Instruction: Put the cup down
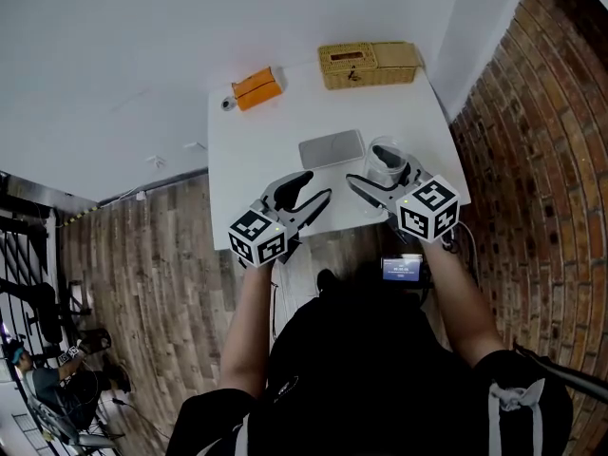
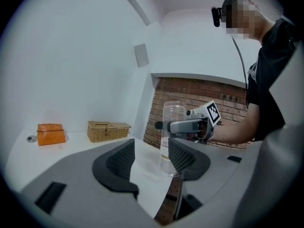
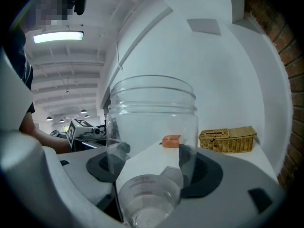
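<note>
The clear cup (image 3: 152, 141) is gripped upright by the right gripper (image 1: 380, 171), its jaws spread moderately wide and pressed against the cup's sides, at the near right part of the white table (image 1: 256, 150). Whether the base touches the table cannot be told. The left gripper (image 2: 151, 159) is held just beside it, jaws apart with nothing between them. The cup is best lowered straight and level, seated well in from the table edge, and only then released. A grey slab (image 1: 332, 148) just beyond should be avoided. An orange box (image 1: 257, 87) and a wicker basket (image 1: 369, 64) are set at the far edge.
</note>
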Tool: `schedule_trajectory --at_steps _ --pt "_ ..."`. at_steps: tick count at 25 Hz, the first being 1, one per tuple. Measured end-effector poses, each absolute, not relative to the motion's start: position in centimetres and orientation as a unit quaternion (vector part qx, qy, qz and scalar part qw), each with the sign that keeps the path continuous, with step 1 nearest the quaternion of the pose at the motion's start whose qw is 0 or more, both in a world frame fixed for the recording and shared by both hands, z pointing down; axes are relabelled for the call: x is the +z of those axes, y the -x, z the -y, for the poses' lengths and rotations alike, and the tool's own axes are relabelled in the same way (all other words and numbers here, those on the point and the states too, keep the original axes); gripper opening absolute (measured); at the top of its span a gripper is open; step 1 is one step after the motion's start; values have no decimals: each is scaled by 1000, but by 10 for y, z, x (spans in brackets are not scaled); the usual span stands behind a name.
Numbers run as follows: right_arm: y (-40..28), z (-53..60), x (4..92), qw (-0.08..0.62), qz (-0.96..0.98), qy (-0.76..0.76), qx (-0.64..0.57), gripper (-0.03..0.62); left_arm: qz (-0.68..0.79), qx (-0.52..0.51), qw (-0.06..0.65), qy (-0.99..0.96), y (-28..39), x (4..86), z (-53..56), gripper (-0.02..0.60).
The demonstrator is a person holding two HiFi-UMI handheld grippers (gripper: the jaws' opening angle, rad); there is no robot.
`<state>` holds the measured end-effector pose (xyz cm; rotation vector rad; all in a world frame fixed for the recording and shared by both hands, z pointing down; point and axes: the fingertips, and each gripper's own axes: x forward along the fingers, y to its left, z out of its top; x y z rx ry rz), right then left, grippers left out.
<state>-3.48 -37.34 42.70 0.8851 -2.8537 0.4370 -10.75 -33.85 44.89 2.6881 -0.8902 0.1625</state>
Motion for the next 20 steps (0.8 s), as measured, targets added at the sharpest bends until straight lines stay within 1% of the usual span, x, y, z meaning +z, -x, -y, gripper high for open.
schedule_trajectory --at_steps 20 --pt "41 397 443 71 942 -285 163 353 331 52 163 -928 132 450 356 229"
